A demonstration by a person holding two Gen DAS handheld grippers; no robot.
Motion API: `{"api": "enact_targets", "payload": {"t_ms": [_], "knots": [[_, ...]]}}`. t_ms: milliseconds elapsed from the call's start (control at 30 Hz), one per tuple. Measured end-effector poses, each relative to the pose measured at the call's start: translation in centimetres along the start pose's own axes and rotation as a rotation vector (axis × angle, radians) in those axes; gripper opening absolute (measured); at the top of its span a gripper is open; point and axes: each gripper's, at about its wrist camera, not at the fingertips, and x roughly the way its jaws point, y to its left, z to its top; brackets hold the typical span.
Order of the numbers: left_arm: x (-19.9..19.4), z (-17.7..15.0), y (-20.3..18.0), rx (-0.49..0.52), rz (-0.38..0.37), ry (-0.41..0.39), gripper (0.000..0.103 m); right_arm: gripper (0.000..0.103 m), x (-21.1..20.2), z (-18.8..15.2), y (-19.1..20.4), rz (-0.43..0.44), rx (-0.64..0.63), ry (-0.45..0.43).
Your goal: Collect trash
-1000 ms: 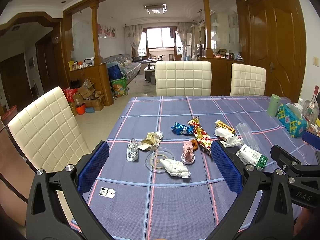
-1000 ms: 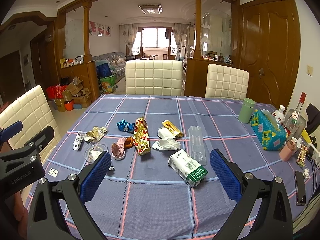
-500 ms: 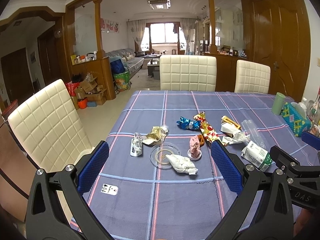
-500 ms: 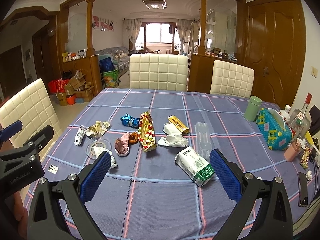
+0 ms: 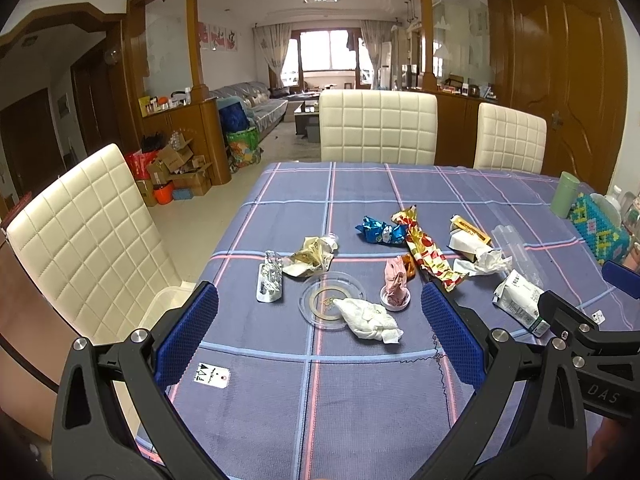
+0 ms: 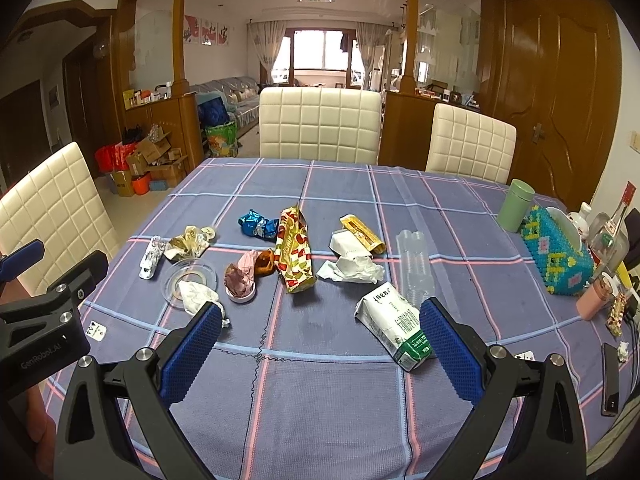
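Note:
Trash lies scattered mid-table on the blue plaid cloth (image 6: 320,400): a crumpled white tissue (image 5: 370,320) on a clear plastic lid (image 5: 320,296), a silver blister pack (image 5: 270,282), a blue wrapper (image 5: 380,232), a red-yellow snack bag (image 6: 294,254), a pink wrapper in a small cup (image 6: 240,278), white paper (image 6: 354,266), a green-white milk carton (image 6: 394,326) and a clear flattened bottle (image 6: 416,268). My left gripper (image 5: 320,334) is open and empty, above the near table, short of the tissue. My right gripper (image 6: 320,346) is open and empty, the carton by its right finger.
A green cup (image 6: 516,206), a beaded tissue box (image 6: 556,250), bottles and a phone (image 6: 610,380) crowd the table's right edge. White quilted chairs stand at the left (image 5: 88,240) and far side (image 6: 320,124). A clear bin (image 5: 164,304) sits on the left chair.
Both grippers have drifted slightly back and up; the trash sits a little farther ahead and to the right in view. Both stay open and empty.

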Motion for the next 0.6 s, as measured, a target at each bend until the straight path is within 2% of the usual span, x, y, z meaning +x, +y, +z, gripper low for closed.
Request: {"api": "enact_targets", "payload": {"t_ms": [600], "knots": [[1.8, 0.1, -0.5, 0.011, -0.007, 0.031, 0.100, 0.097, 1.7, 0.1, -0.7, -0.005, 0.006, 0.035]]}}
